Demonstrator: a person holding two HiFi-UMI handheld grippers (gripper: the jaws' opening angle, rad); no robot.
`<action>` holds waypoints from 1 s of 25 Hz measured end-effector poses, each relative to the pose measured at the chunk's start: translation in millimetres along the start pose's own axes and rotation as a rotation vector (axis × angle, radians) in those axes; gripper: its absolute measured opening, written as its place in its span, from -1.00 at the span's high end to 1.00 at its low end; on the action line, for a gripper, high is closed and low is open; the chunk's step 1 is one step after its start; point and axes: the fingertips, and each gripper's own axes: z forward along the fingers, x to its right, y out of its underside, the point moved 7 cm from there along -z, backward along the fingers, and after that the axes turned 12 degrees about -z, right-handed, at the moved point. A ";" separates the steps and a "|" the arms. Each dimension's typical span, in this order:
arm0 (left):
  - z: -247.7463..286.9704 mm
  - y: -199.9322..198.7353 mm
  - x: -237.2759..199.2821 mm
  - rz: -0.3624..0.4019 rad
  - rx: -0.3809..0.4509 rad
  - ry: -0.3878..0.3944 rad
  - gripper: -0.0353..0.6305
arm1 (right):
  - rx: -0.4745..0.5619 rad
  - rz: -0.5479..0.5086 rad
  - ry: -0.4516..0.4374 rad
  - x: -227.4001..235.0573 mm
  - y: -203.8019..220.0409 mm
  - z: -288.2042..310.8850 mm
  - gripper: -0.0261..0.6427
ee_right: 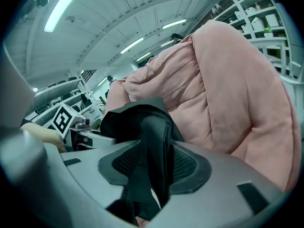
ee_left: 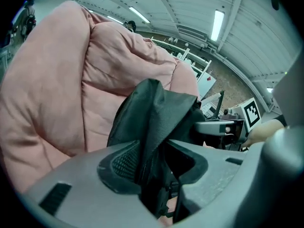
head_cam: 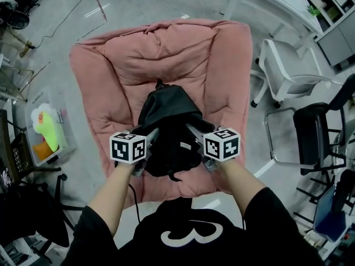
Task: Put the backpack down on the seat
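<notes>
Now, backpack (head_cam: 166,127) on pink seat (head_cam: 105,65); left tool (ee_left: 156,161), right tool (ee_right: 152,164) — jaws apart

Grey glossy floor (head_cam: 50,54) all round, streaked with reflected light at 12 o'clock. At 9 o'clock, a clear plastic bin (head_cam: 65,136) of yellow and orange stuff. At 1 o'clock, a white table (head_cam: 277,1). At 3 o'clock, a white chair (head_cam: 288,76) beside a black chair (head_cam: 310,129). Overhead, a ribbed white ceiling (ee_left: 180,8) with strip lights (ee_left: 218,23). White shelves (ee_right: 273,25) along one wall.
</notes>
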 end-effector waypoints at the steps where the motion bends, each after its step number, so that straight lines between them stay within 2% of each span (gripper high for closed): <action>1: -1.0 1.3 -1.6 -0.010 -0.003 0.007 0.41 | 0.005 0.001 -0.002 -1.2 -0.2 -1.2 0.37; 2: -2.1 2.6 -2.7 -0.018 -0.002 0.020 0.33 | 0.014 0.000 -0.006 -2.0 -0.8 -2.9 0.27; 4: -5.0 6.3 -2.7 -0.026 0.009 0.054 0.16 | 0.026 -0.005 -0.006 -2.1 0.2 -9.1 0.17; 7: -12.4 13.0 -5.9 -0.028 0.048 0.052 0.04 | 0.019 -0.014 0.005 1.1 8.8 -23.8 0.14; 12: -24.1 21.2 -6.2 -0.112 0.150 -0.042 0.00 | 0.001 0.032 -0.015 8.1 21.9 -50.2 0.14; 15: -36.3 31.2 7.7 -0.122 0.169 -0.073 0.00 | 0.002 0.015 -0.032 3.1 21.7 -68.6 0.14; 19: -57.8 45.4 33.7 -0.158 0.174 -0.041 0.00 | 0.046 -0.012 -0.080 -11.5 11.8 -95.3 0.14; 23: -86.7 54.5 73.9 -0.132 0.209 0.003 0.00 | 0.080 0.001 -0.185 -34.5 -3.7 -132.3 0.15; 25: -100.1 60.3 98.7 -0.120 0.231 0.039 0.03 | 0.111 -0.003 -0.212 -45.3 -9.7 -156.2 0.27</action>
